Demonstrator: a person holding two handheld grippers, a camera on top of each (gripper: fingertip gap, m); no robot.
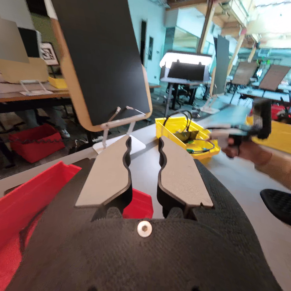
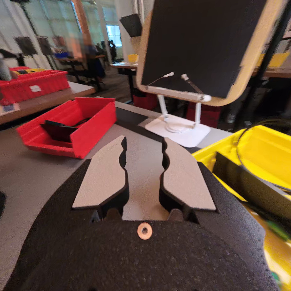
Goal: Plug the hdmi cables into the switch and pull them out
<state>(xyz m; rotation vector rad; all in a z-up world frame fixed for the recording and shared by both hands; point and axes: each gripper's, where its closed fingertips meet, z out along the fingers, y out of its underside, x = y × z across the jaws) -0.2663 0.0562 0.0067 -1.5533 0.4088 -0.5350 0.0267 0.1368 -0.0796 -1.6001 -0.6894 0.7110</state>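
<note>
Red plastic forms the ribbed bin on the grey counter, and dark flat items with a black cable lie in it, perhaps the switch, though blur hides detail. A yellow bin holds looped black cables and small green parts. Both the left gripper and right gripper hover with wavy-edged, matte grey fingers spread apart, holding nothing. Thin cables could snag on the bin walls or tangle if grabbed carelessly; the tilted board on its white stand could be knocked.
</note>
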